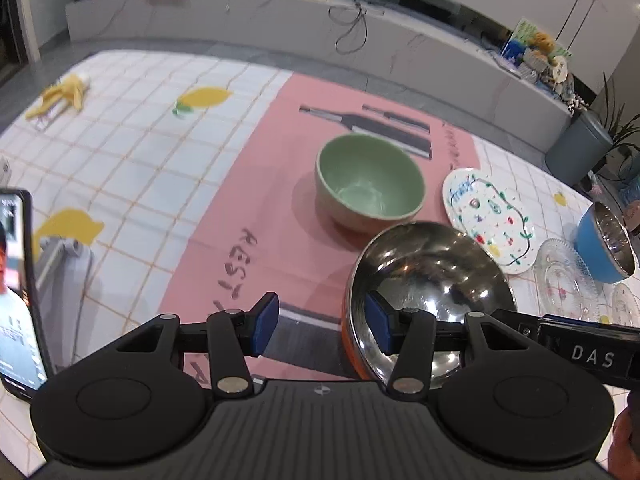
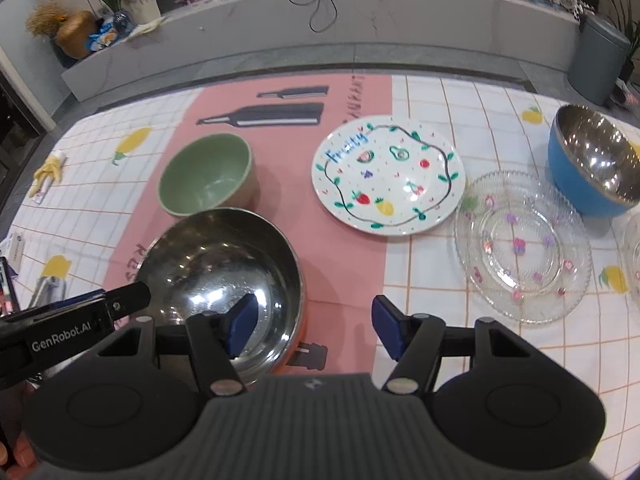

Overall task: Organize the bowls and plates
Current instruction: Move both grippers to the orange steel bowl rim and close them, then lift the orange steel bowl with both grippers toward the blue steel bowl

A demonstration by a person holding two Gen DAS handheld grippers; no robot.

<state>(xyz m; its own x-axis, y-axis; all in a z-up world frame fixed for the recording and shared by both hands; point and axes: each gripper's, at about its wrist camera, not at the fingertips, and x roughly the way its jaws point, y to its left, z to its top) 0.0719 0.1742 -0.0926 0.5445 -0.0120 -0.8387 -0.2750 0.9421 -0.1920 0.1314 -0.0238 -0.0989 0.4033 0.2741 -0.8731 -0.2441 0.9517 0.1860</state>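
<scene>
A steel bowl with an orange outside point(image 1: 432, 280) point(image 2: 224, 272) sits on the pink mat, close in front of both grippers. My left gripper point(image 1: 322, 330) is open, its right pad point(image 1: 378, 326) over the bowl's near rim. My right gripper point(image 2: 314, 330) is open, its left pad point(image 2: 242, 326) inside the bowl's near rim. A green bowl point(image 1: 370, 182) point(image 2: 206, 176) stands just behind it. A white fruit-print plate point(image 1: 490, 220) point(image 2: 388, 180), a clear glass plate point(image 1: 564, 280) point(image 2: 522, 246) and a blue steel-lined bowl point(image 1: 606, 242) point(image 2: 592, 166) lie to the right.
A phone point(image 1: 18, 292) stands at the left. A banana peel point(image 1: 64, 94) point(image 2: 48, 174) lies at the table's far left. A second glass dish edge point(image 2: 634, 256) shows at far right. A grey bin point(image 2: 598, 60) stands beyond the table.
</scene>
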